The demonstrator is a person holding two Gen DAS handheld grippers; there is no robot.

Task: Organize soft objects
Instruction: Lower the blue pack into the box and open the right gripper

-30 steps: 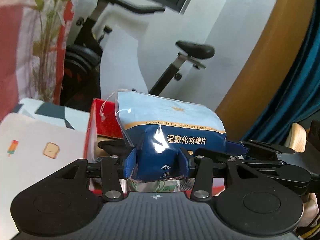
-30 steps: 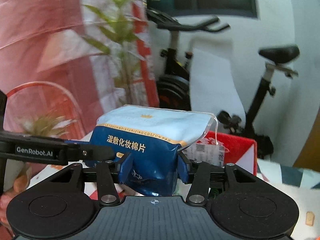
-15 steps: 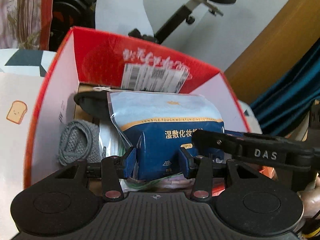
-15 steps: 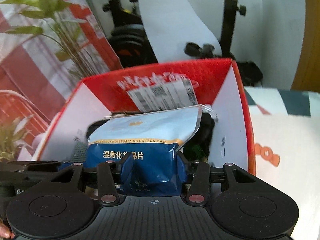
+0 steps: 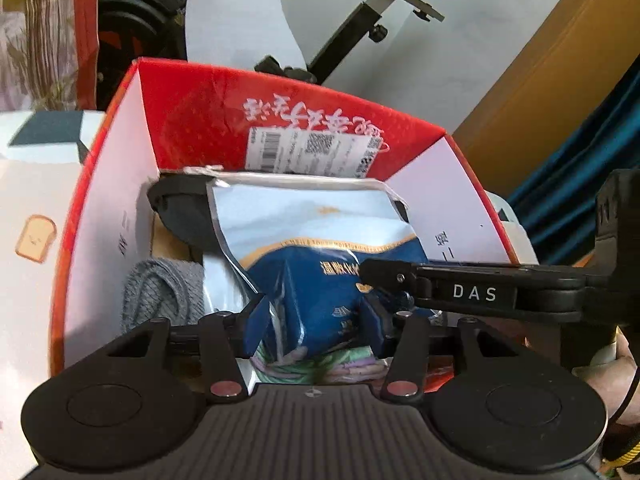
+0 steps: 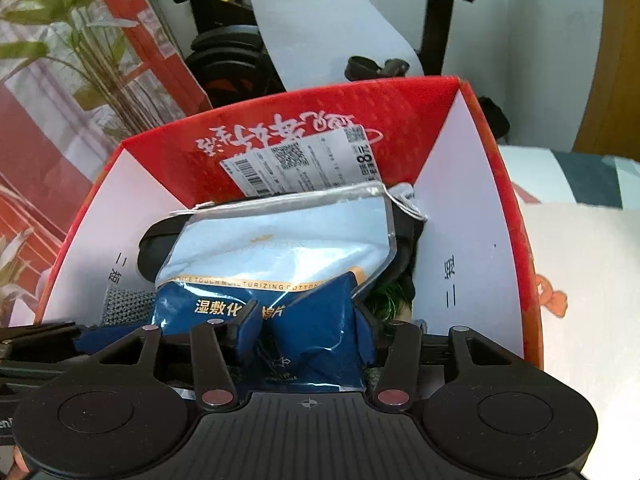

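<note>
Frame centre: we clamp cotton-pad pouch (image 5: 320, 248) with left gripper (image 5: 316, 316) and right gripper (image 6: 308, 332), inside red box (image 6: 312, 120); next, we release both.

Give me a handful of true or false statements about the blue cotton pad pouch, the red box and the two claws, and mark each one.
1. Both claws grip the blue and pale-blue plastic cotton pad pouch. True: the left claw and the right claw each pinch its dark lower end.
2. The pouch is over the open red cardboard box. True.
3. The box holds nothing else. False: a grey knitted cloth and a black soft item lie inside.
4. The shipping label is on the box's right wall. False: it is on the far red wall.
5. The pouch lies on the toast-print tablecloth. False: it is held at the box.
</note>
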